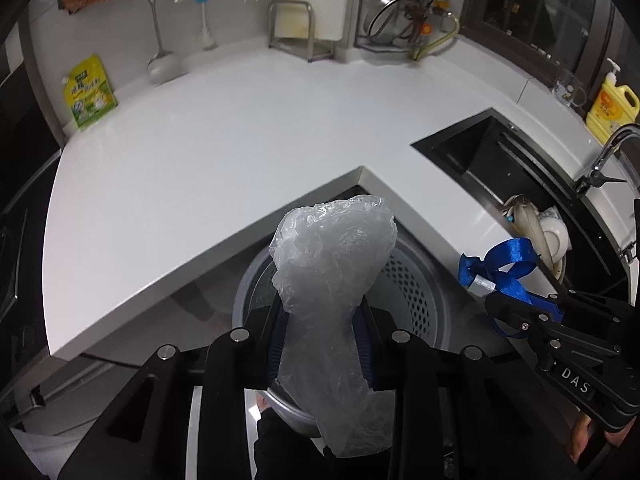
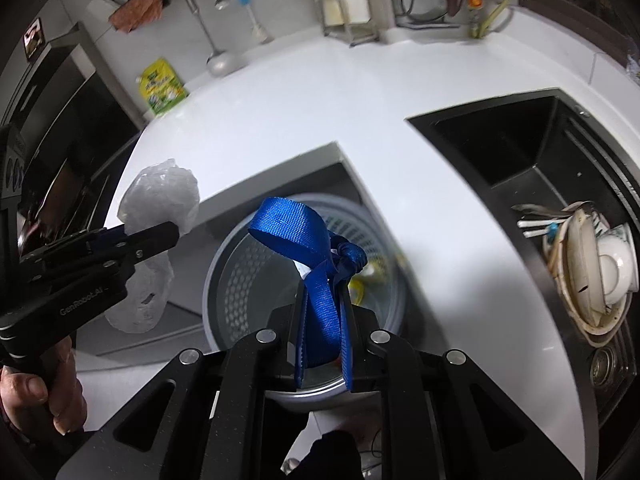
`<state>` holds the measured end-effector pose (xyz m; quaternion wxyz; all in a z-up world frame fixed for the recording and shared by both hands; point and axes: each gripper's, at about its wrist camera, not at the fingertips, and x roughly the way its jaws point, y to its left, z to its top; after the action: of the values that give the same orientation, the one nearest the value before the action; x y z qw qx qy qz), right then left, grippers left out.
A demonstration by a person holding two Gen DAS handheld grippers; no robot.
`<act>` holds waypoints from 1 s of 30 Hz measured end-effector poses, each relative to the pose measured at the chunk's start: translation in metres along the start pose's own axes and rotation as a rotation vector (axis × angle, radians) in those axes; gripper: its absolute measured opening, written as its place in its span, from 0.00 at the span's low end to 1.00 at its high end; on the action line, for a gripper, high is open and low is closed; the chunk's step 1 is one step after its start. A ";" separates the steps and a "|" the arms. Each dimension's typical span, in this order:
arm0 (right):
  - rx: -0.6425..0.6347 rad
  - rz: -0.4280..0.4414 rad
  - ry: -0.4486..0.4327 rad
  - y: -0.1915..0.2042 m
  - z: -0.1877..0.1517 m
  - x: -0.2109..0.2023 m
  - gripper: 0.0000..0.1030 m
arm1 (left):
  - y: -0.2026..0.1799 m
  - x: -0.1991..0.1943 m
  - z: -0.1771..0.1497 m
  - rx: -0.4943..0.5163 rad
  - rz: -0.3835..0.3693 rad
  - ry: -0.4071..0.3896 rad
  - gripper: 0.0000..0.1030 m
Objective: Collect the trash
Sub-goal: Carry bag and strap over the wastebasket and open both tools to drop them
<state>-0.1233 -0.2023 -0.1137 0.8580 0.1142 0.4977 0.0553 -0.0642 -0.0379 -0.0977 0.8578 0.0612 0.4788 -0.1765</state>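
Observation:
My left gripper (image 1: 322,344) is shut on a crumpled clear plastic bag (image 1: 332,264), which sticks up between its blue-padded fingers. Below it stands a round grey perforated bin (image 1: 420,292) on the floor, tucked into the inner corner of the white counter (image 1: 224,148). My right gripper (image 2: 324,336) is shut on a knotted blue webbing strap (image 2: 296,232), held over the same bin (image 2: 240,280). In the right wrist view the left gripper (image 2: 160,236) with the bag (image 2: 160,196) shows at the left. The right gripper (image 1: 516,312) with the strap (image 1: 504,260) shows at the right of the left wrist view.
A black sink (image 2: 520,152) holds stacked dishes (image 2: 592,276) at the right. A green pouch (image 1: 90,92), hanging utensils, a metal rack (image 1: 292,28) and a yellow soap bottle (image 1: 612,104) line the counter's back. A person's hand (image 2: 36,396) grips the left handle. A dark oven front (image 2: 60,128) stands left.

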 end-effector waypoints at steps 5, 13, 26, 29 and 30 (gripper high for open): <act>-0.033 0.025 0.028 0.010 0.000 0.008 0.13 | 0.005 0.006 -0.006 -0.029 -0.006 0.040 0.30; -0.047 0.051 0.068 0.017 0.008 0.025 0.13 | 0.012 0.011 -0.006 -0.058 -0.003 0.065 0.30; -0.023 0.054 0.037 0.014 0.018 0.022 0.46 | 0.017 0.005 0.001 -0.072 0.018 0.045 0.55; -0.022 0.052 0.027 0.015 0.020 0.019 0.46 | 0.018 0.000 0.003 -0.073 0.024 0.029 0.62; -0.021 0.050 0.022 0.015 0.020 0.018 0.46 | 0.019 -0.002 0.005 -0.075 0.028 0.024 0.64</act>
<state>-0.0966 -0.1873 -0.1154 0.8520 0.1172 0.5035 0.0831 -0.0546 -0.0212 -0.0949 0.8562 0.0381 0.4942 -0.1457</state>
